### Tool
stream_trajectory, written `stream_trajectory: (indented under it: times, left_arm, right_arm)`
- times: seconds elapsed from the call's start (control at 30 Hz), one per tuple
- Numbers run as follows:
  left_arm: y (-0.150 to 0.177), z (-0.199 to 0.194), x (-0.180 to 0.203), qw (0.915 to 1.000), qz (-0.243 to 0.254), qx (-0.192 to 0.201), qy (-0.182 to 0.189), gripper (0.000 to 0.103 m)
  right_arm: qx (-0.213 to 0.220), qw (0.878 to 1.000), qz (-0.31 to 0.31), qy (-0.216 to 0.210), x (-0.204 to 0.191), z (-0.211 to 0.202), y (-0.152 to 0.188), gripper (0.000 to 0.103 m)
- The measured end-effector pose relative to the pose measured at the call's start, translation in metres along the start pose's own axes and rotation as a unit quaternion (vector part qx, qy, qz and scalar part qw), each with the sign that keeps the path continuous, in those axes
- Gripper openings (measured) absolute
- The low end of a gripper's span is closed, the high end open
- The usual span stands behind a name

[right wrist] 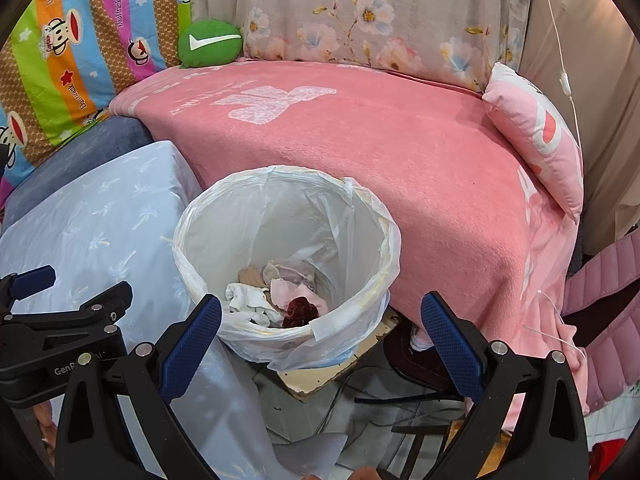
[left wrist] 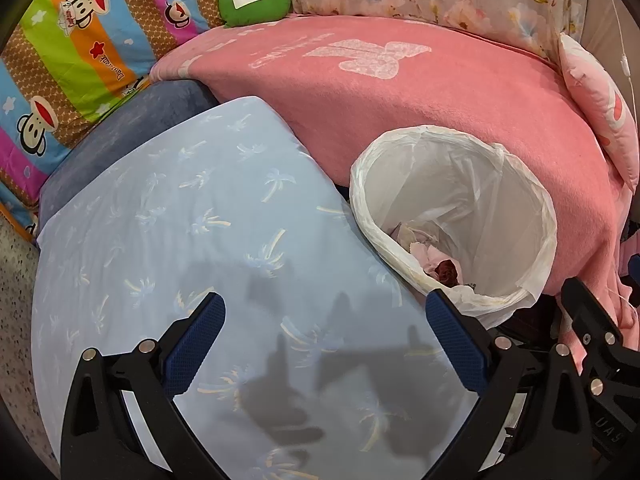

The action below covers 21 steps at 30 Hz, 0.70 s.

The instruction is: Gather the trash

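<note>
A round bin lined with a white plastic bag [right wrist: 384, 240] stands between a pale blue covered surface and a pink blanket; it also shows in the left wrist view [left wrist: 548, 220]. Crumpled tissues and cloth scraps [right wrist: 276, 292] with a dark red lump [right wrist: 298, 308] lie at its bottom, also seen in the left wrist view [left wrist: 436, 264]. My left gripper [left wrist: 326, 340] is open and empty above the pale blue cloth [left wrist: 192, 220], left of the bin. My right gripper [right wrist: 320, 332] is open and empty, just above the bin's near rim.
A pink blanket [right wrist: 360, 132] covers the seat behind the bin, with a pink cushion [right wrist: 536, 132] at right and a green cushion [right wrist: 208, 44] at the back. Cables and a board [right wrist: 340, 376] lie on the floor under the bin. A white cord [right wrist: 564, 80] hangs at right.
</note>
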<state>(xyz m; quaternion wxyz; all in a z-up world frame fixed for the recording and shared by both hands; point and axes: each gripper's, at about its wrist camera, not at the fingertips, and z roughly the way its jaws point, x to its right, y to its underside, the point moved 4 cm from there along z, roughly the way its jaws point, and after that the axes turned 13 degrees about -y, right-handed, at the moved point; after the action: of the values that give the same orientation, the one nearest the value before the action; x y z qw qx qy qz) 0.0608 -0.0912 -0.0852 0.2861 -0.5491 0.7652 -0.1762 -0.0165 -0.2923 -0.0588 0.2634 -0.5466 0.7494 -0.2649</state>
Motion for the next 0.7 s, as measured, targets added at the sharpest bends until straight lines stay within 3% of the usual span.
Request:
stream_trajectory:
  times: [0.7]
  left_arm:
    - [-0.002,0.002,0.011,1.0,0.007,-0.005,-0.003,0.096]
  right_arm:
    - [-0.003,1.0,0.006,-0.001,0.01,0.005,0.002,0.097]
